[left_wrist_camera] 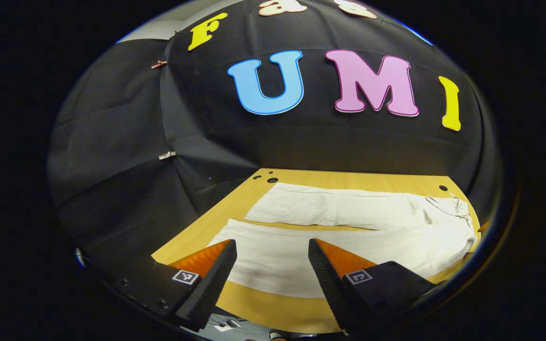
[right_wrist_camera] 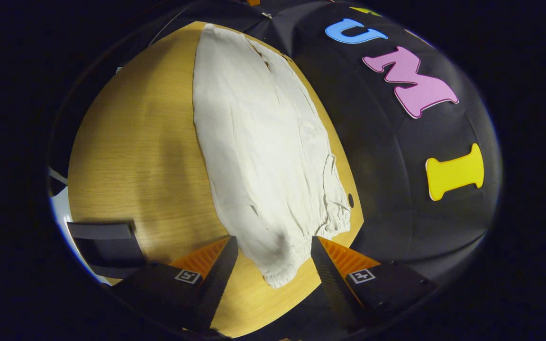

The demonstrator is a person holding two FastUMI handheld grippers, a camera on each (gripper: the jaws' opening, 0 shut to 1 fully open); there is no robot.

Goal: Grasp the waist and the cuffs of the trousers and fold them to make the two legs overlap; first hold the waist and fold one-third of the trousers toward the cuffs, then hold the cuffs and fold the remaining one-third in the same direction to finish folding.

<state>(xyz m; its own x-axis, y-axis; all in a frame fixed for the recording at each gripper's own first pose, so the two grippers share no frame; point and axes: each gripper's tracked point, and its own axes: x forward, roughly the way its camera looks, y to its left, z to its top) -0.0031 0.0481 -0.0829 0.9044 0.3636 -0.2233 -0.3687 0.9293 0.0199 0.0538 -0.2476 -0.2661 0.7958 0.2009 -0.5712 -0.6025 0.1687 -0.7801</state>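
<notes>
While the white trousers (left_wrist_camera: 349, 227) lie flat on the wooden bench (left_wrist_camera: 273, 303), legs spread apart, the left gripper (left_wrist_camera: 272, 265) hovers with jaws released over the near leg's cuff end, gripping nothing. In the right gripper view, the right gripper (right_wrist_camera: 273, 265) hangs with jaws spread wide, the gathered waist (right_wrist_camera: 292, 255) lying between them, untouched.

Trousers (left_wrist_camera: 349, 227) off-white, plain, no print, slightly crinkled weave. Table (right_wrist_camera: 135, 142) light yellow-tan wood grain with small black holes near its edge. Booth wall black cloth. Black-and-white square marker tags on both grippers' bodies.
</notes>
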